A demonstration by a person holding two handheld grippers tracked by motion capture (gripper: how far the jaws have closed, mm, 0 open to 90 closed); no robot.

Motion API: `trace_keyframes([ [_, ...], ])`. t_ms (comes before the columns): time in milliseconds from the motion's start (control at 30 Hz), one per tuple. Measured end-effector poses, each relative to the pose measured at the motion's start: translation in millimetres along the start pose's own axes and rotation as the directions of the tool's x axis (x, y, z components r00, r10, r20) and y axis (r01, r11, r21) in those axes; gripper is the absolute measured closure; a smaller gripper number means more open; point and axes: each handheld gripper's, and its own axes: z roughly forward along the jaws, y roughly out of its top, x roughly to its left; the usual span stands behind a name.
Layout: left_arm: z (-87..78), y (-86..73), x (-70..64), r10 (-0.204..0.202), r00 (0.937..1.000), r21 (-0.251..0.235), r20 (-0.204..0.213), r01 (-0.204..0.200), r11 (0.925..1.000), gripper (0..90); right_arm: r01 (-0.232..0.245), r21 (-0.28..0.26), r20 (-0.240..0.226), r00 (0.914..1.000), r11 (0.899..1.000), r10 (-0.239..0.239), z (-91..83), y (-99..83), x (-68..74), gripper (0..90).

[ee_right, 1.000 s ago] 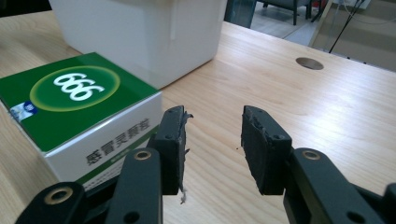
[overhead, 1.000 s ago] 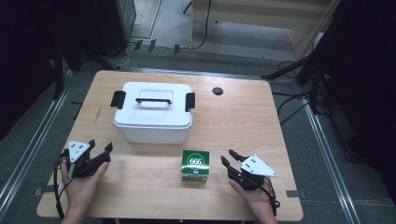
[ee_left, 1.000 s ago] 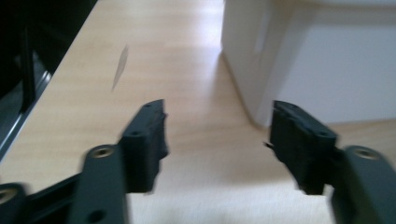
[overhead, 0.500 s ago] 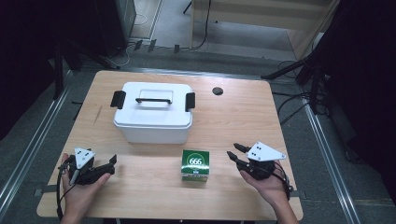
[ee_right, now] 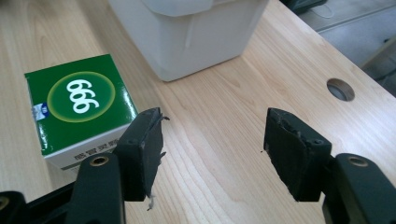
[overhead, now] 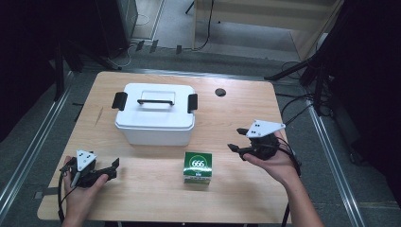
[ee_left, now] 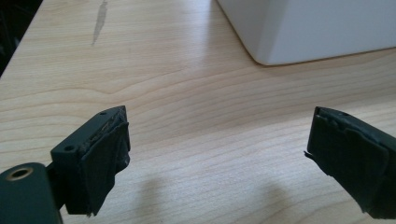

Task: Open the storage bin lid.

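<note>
Two items on table [overhead: 142,198]: white bin [overhead: 155,115] w/ lid, centre-left, prob. light, stiff, take by top handle [overhead: 155,101]; green box [overhead: 197,167] in front, light cardboard, crushable, pinch sides; left gripper [overhead: 106,171] & right gripper [overhead: 238,141] both empty, jaws apart.

your left gripper [overhead: 112,166] sits low by your left hand [overhead: 80,189], jaws wide apart. your right gripper [overhead: 239,140] is held up higher in your right hand [overhead: 274,163], jaws wide apart too.
</note>
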Motion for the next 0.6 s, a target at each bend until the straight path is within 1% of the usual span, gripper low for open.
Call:
trace_keyframes([
  [33, 0.2, -0.2, -0.2, 0.007, 1.0, 0.002, 0.002, -0.007, 1.0, 6.5, 0.013, 0.008, -0.005, 0.9999, 1.0, -0.013, 0.7, 3.8, 0.2, 37.9],
  [100, 0.0, -0.5, -0.5, 0.008, 1.0, -0.001, 0.0, -0.008, 1.0, 6.5, 0.042, 0.026, -0.021, 0.9989, 0.999, -0.041, 3.4, 14.2, -0.3, 37.7],
  [133, -0.2, -0.7, -0.6, 0.006, 1.0, -0.002, 0.006, -0.006, 1.0, 6.5, 0.042, 0.026, -0.021, 0.9989, 0.999, -0.041, 3.4, 14.2, -0.3, 37.7],
  [200, -0.8, -1.2, 0.3, 0.002, 0.9999, -0.006, 0.011, -0.002, 1.0, 6.5, 0.056, 0.041, -0.03, 0.998, 0.998, -0.055, 6.4, 20.7, -1.5, 38.0],
  [267, -0.8, -1.4, 1.6, -0.012, 0.9998, -0.017, 0.019, 0.013, 0.9998, 6.5, 0.075, 0.07, -0.05, 0.9962, 0.995, -0.071, 11.8, 30.3, -4.2, 38.7],
  [300, 0.0, -1.3, 2.1, -0.018, 0.9997, -0.011, 0.017, 0.018, 0.9998, 6.5, 0.075, 0.07, -0.05, 0.9962, 0.995, -0.071, 11.8, 30.3, -4.2, 38.7],
  [333, 1.1, -1.4, 2.3, -0.021, 0.9996, -0.002, 0.019, 0.021, 0.9998, 6.5, 0.087, 0.084, -0.07, 0.9942, 0.993, -0.081, 15.0, 36.8, -6.3, 39.4],
  [400, 4.0, -1.6, 2.4, -0.014, 0.9983, 0.021, 0.056, 0.013, 0.9997, 6.5, 0.091, 0.092, -0.075, 0.9936, 0.992, -0.085, 16.2, 40.2, -6.4, 40.4],
  [433, 6.1, -1.6, 1.6, -0.012, 0.9983, 0.042, 0.057, 0.009, 0.9991, 5.8, 0.107, 0.092, -0.074, 0.9922, 0.99, -0.1, 17.5, 43.7, -6.8, 41.1],
  [467, 6.7, -1.5, 1.0, -0.01, 0.9986, 0.048, 0.051, 0.008, 0.9988, 4.0, 0.118, 0.098, -0.08, 0.9907, 0.988, -0.11, 18.6, 48.4, -6.9, 41.2],
  [500, 6.4, -1.5, 0.5, -0.004, 0.9989, 0.047, 0.048, 0.002, 0.9989, 4.0, 0.12, 0.104, -0.082, 0.9903, 0.987, -0.112, 19.1, 51.3, -6.4, 41.2],
  [533, 6.2, -1.6, 0.2, -0.004, 0.9992, 0.042, 0.041, 0.002, 0.9991, 4.0, 0.134, 0.108, -0.083, 0.9887, 0.985, -0.125, 19.7, 55.0, -6.4, 41.2],
  [600, 6.5, -1.5, 1.2, -0.018, 0.9995, 0.04, 0.026, 0.017, 0.9991, 3.9, 0.164, 0.115, -0.097, 0.9834, 0.98, -0.153, 21.4, 65.6, -6.9, 41.1],
])
